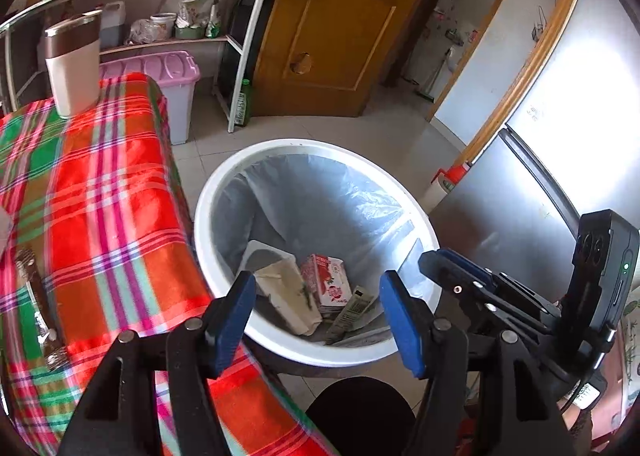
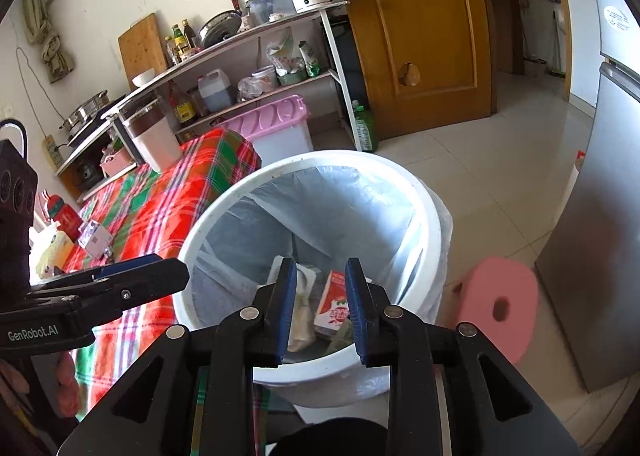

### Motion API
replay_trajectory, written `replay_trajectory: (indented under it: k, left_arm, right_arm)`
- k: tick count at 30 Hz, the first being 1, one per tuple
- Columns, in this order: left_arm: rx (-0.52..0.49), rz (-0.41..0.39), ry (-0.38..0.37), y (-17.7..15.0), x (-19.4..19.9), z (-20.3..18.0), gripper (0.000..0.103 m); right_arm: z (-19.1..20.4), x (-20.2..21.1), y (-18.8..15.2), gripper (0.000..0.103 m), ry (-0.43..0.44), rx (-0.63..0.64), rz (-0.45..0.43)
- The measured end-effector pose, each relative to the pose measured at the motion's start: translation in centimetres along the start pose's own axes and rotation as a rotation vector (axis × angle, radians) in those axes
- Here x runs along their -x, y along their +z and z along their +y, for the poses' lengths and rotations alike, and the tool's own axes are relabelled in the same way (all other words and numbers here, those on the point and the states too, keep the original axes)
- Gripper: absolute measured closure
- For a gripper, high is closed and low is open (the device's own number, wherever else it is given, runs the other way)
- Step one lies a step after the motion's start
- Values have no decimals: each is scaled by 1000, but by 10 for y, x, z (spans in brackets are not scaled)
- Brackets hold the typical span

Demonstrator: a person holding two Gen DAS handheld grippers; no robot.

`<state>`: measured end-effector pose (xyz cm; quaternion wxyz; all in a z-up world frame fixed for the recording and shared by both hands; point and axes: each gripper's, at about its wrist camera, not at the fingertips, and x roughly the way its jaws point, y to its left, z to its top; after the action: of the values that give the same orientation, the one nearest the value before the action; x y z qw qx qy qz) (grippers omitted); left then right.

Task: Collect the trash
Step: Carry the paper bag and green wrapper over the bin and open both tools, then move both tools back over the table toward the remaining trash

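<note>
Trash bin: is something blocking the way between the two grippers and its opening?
Nothing visible does. The left gripper and the right gripper are both above the white trash bin, jaws empty, and its mouth is uncovered; cartons lie at the bottom.

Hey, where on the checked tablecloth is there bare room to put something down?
The red-and-green checked tablecloth is bare between the white-and-brown tumbler and the white lined bin. The end by the brown wrapper and small white box is crowded.

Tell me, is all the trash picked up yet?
Partly. The white bin already holds a red carton, a pale tray and a wrapper. The left gripper and right gripper hang over it, open and empty. A brown wrapper lies on the checked tablecloth, probably next.
</note>
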<state>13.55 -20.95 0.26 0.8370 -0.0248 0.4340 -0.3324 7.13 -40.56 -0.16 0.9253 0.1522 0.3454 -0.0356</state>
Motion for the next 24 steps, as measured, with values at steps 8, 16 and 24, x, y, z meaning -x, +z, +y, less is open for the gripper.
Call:
replay_trajectory:
  k: [8, 16, 24]
  left_arm:
    - [51, -50, 35, -12, 36, 29, 37]
    - [107, -107, 88, -24, 75, 66, 36]
    - [175, -159, 160, -40, 111, 110, 36]
  right_arm:
    - [33, 9, 1, 71, 55, 27, -31]
    - [73, 8, 0, 70, 108, 79, -36]
    - [120, -5, -5, 68, 167, 145, -21]
